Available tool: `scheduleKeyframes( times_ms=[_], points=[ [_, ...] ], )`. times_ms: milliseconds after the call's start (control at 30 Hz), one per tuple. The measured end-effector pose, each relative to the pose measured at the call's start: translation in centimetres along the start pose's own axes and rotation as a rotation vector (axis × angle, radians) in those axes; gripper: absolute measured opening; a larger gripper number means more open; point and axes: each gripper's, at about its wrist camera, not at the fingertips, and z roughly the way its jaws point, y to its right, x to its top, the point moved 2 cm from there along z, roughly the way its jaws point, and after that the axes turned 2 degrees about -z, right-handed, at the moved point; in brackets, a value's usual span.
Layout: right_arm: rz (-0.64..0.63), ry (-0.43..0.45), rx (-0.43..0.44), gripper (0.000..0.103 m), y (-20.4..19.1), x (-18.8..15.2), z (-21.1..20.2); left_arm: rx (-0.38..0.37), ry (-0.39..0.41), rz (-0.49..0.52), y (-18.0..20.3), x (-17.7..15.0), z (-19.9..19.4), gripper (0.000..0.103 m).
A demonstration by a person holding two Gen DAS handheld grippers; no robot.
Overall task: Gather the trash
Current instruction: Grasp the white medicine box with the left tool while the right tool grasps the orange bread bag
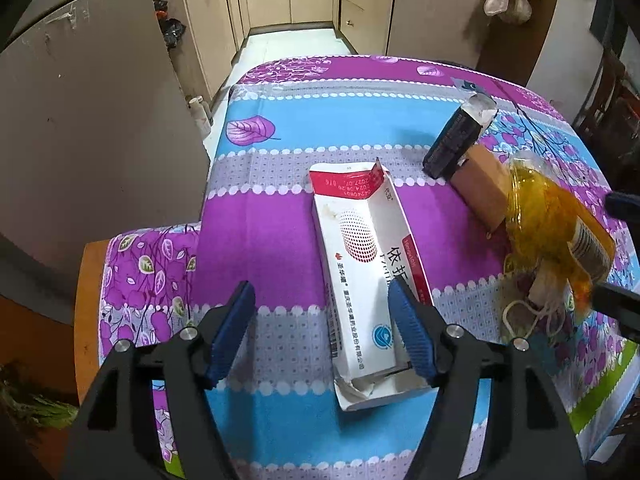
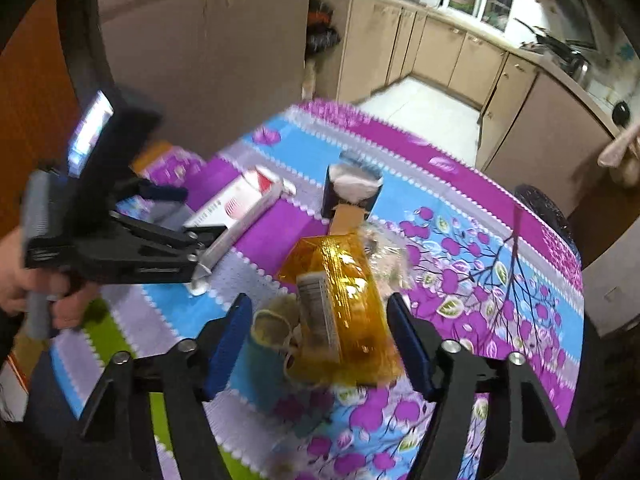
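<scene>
Left gripper (image 1: pixel 322 334) fingers wide beside white box (image 1: pixel 362 276); right gripper (image 2: pixel 320 338) fingers wide around yellow wrapper (image 2: pixel 340 300).

On the bench (image 1: pixel 280 240), the long carton (image 1: pixel 360 276) lay left of the wrapper (image 1: pixel 552 220); the small box (image 1: pixel 460 140) lay farther back.

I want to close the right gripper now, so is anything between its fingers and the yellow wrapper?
Nothing visible blocks it. The right gripper is open with the yellow wrapper already between its fingers; a small beige pouch lies against the wrapper's left side.
</scene>
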Motion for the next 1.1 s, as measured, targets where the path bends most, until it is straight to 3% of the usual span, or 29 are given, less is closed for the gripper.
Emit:
scheduleKeyframes(
  times_ms=[100,200,233,267,467,700,867,1000,1100],
  points=[
    [0.008,-0.043,-0.045,0.056,0.1,0.5,1.8,0.005,-0.001,0.001,0.5,0.2,0.1,0.066],
    [0.041,-0.064,-0.051,0.048,0.5,0.6,2.6,-0.043,-0.004,-0.023,0.9,0.3,0.1,0.046],
    [0.046,-0.058,-0.054,0.046,0.5,0.5,2.7,-0.056,-0.002,-0.028,1.1,0.3,0.1,0.033],
    [0.052,-0.051,-0.061,0.043,0.4,0.5,2.8,-0.061,0.003,-0.026,1.3,0.3,-0.1,0.028],
    [0.168,0.08,-0.06,0.037,0.9,-1.8,0.2,-0.014,0.099,-0.034,1.8,-1.0,-1.3,0.018],
    [0.325,0.284,-0.078,0.037,0.3,-6.6,-5.0,-0.018,0.238,-0.051,2.2,-3.7,-5.0,0.014],
    [0.412,0.367,-0.1,0.037,0.0,-9.6,-8.4,-0.045,0.314,-0.054,2.7,-6.0,-7.9,0.013],
    [0.429,0.35,-0.095,0.037,-1.1,-11.9,-9.2,-0.08,0.239,-0.006,3.4,-7.9,-7.1,0.014],
    [0.442,0.329,-0.08,0.037,-1.6,-13.1,-8.8,-0.112,0.161,-0.024,2.4,-8.7,-5.2,0.021]
  ],
)
